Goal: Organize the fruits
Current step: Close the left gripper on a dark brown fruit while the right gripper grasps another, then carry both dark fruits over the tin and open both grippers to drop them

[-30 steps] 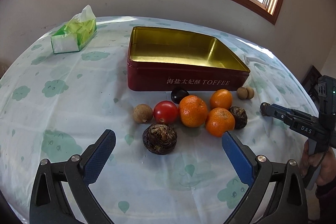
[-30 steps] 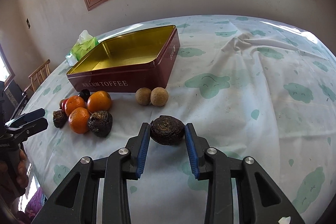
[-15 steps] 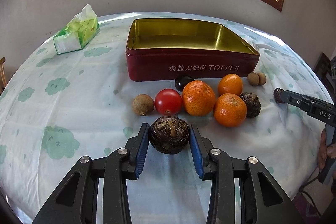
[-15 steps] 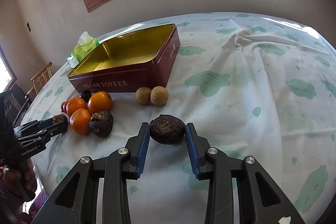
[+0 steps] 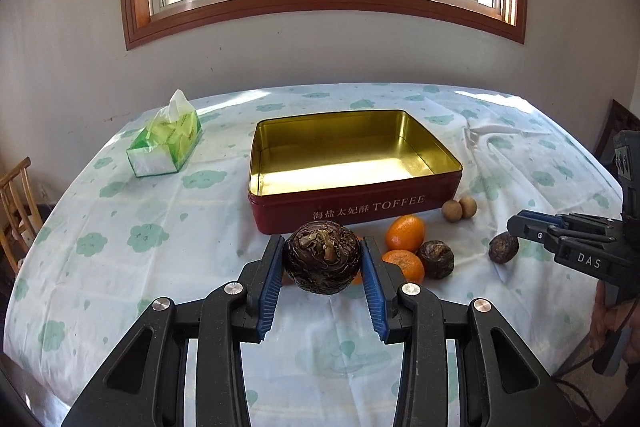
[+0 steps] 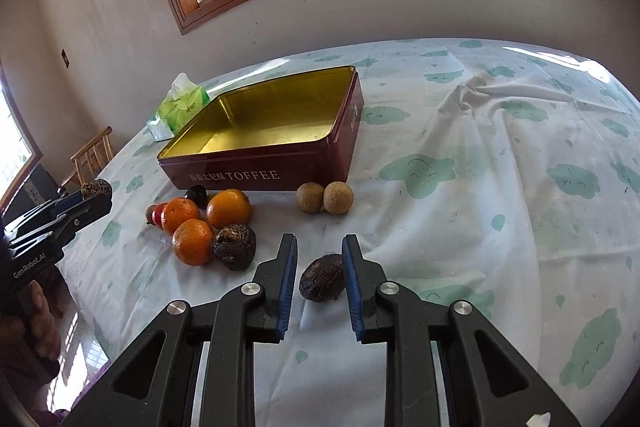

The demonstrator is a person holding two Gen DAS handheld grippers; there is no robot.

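Jaws of left gripper (image 5: 322, 281) pinch dark wrinkled fruit (image 5: 322, 257); right gripper (image 6: 320, 277) pinches a smaller one (image 6: 322, 277). Transport step; next, carry to tin (image 5: 360, 213) at 12 o'clock, release inside.

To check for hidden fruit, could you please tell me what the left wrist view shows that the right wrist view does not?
Only the left wrist view: the left gripper from behind, its fingers pressing both sides of the large dark fruit.
Only the right wrist view: the tomato and the small black fruit, which the held fruit blocks in the other view.
Both: the empty tin, the tissue pack and the two brown fruits.
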